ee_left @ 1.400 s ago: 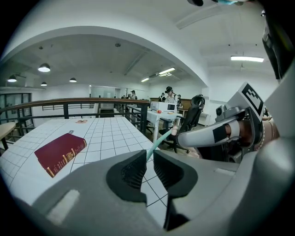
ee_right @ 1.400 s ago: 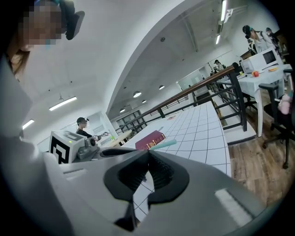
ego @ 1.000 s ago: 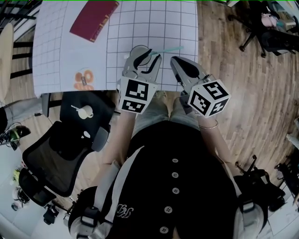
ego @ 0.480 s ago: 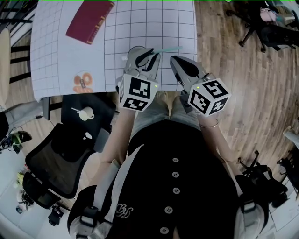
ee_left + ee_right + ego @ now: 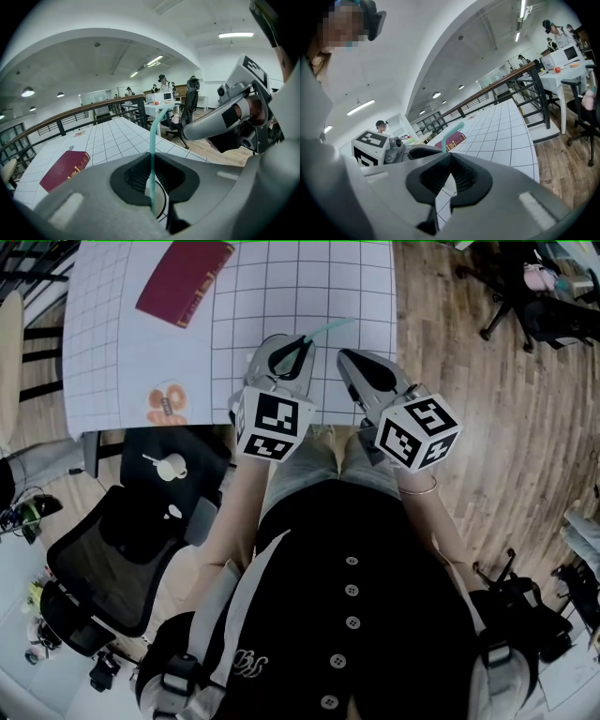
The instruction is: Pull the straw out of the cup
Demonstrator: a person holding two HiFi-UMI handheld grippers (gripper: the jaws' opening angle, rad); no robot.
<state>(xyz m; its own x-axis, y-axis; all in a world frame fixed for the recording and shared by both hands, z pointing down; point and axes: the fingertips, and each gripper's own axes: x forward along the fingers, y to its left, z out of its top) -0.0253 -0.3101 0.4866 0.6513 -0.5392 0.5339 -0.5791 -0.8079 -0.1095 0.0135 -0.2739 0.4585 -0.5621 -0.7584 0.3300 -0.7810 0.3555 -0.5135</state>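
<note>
Head view: my left gripper [image 5: 298, 341] sits over the near edge of the gridded table [image 5: 281, 287], with the teal straw [image 5: 328, 327] slanting out past its tips; my right gripper [image 5: 349, 362] is just beside it; the red book [image 5: 185, 277] lies well apart at the far left

Left gripper view: my jaws have just been closing and are now narrow, pads pinching the upright straw; the white cup [image 5: 161, 202] is below them, the straw running down to it

Right gripper view: my jaws are together, nothing between them

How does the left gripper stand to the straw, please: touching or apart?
Touching: the left gripper view shows the left gripper, jaws just closed further, pinching the straw at its tips.
</note>
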